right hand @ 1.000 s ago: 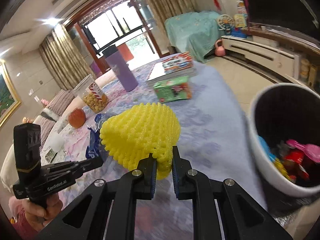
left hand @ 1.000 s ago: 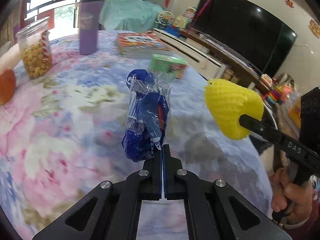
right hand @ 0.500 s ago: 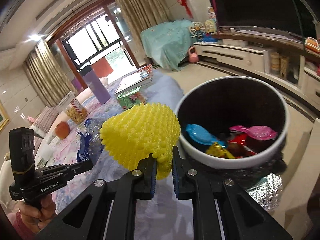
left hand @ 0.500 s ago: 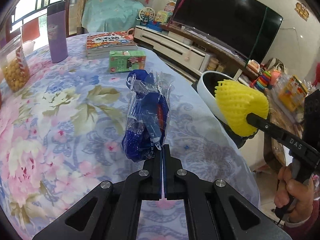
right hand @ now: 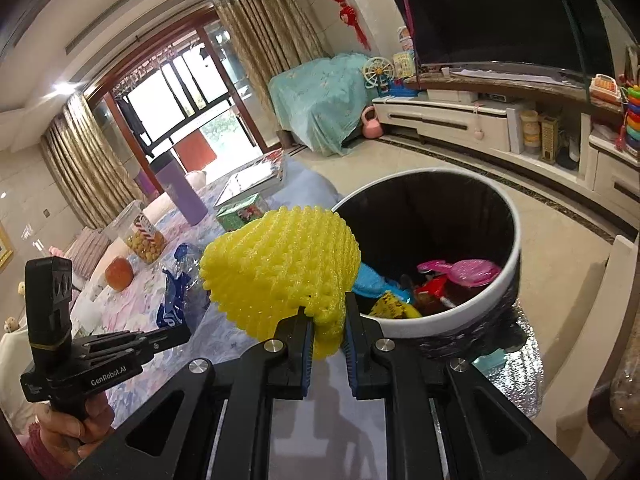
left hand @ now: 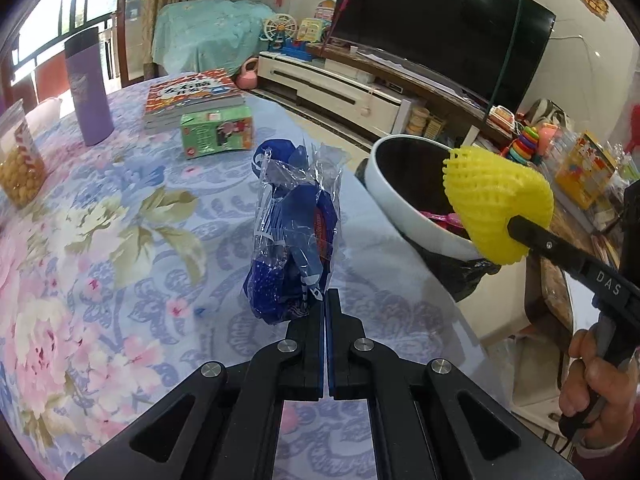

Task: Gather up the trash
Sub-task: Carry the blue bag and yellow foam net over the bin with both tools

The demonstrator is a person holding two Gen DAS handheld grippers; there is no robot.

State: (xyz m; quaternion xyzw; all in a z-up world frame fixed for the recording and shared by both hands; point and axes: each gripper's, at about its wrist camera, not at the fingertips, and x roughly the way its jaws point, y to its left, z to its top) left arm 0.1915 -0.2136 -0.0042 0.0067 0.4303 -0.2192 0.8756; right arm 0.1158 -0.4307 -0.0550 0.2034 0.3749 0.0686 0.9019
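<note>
My left gripper (left hand: 324,300) is shut on a crumpled blue and clear plastic wrapper (left hand: 294,232), held above the floral tablecloth (left hand: 100,248). A yellow foam fruit net (right hand: 280,268) is pinched in my right gripper (right hand: 327,320), which hangs at the near rim of the white trash bin (right hand: 508,280). Seen from the left wrist, the same net (left hand: 496,204) sits over the bin (left hand: 404,216), just past the table's edge. The bin has a black liner and holds pink, red, yellow and blue scraps. The left gripper (right hand: 178,334) and wrapper (right hand: 176,300) show at the left of the right wrist view.
On the table stand a purple flask (left hand: 88,88), a jar of round snacks (left hand: 18,160), a green carton (left hand: 218,136) and books (left hand: 192,94). An orange fruit (right hand: 119,274) lies further back. A TV cabinet (left hand: 360,96) and toy shelves line the far wall.
Both grippers have swung toward the trash bin with their loads. The bin has come into the left wrist view and grown in the right wrist view. Neither grip has changed.
</note>
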